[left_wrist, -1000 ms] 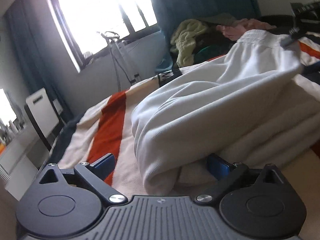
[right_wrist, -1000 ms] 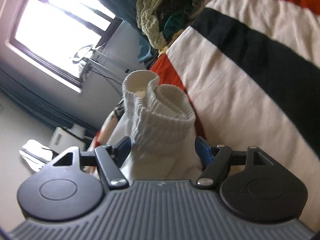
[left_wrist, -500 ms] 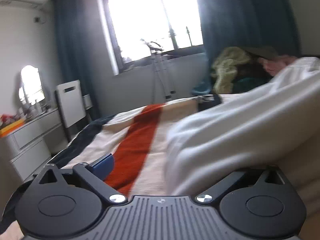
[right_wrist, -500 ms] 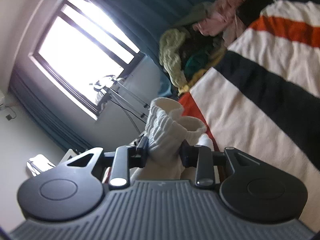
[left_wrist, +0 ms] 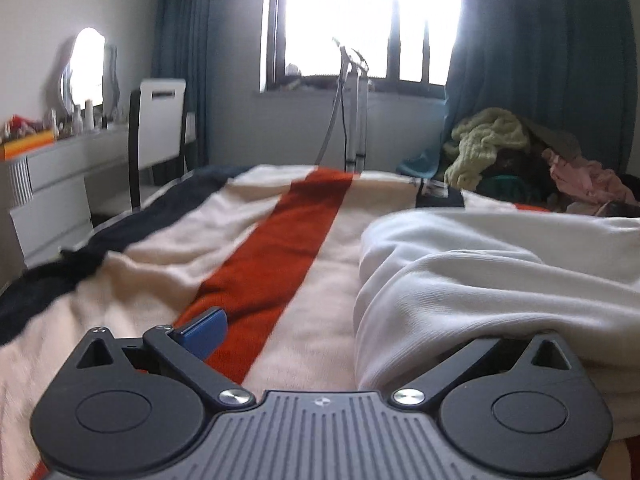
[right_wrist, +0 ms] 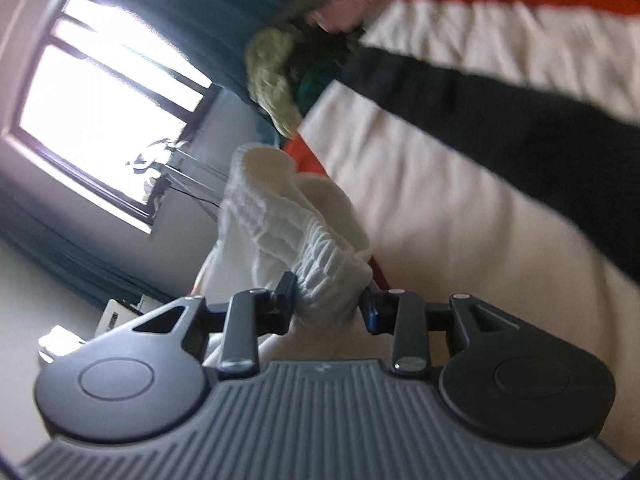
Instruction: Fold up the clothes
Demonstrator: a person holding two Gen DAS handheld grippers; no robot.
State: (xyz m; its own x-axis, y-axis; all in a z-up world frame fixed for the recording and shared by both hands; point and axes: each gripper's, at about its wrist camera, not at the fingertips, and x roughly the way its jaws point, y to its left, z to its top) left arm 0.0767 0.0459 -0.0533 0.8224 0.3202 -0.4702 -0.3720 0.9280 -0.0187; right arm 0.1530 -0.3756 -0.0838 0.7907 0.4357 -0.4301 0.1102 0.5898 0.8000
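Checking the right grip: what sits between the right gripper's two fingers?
The ribbed elastic band of the white garment is bunched between the right gripper fingers, touching both, shown in the right wrist view.

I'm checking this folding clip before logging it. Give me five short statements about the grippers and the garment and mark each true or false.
1. The right hand-held gripper is clamped on the ribbed elastic band of the white garment. True.
2. The left hand-held gripper is shut on the garment. False: its jaws stand wide apart; one blue pad lies bare over the orange stripe, and white cloth drapes over the other side.
3. The garment lies on a striped blanket. True.
4. The pile of clothes sits on the dresser. False: it is at the far end of the bed, by the curtain.
5. The blanket carries an orange stripe. True.
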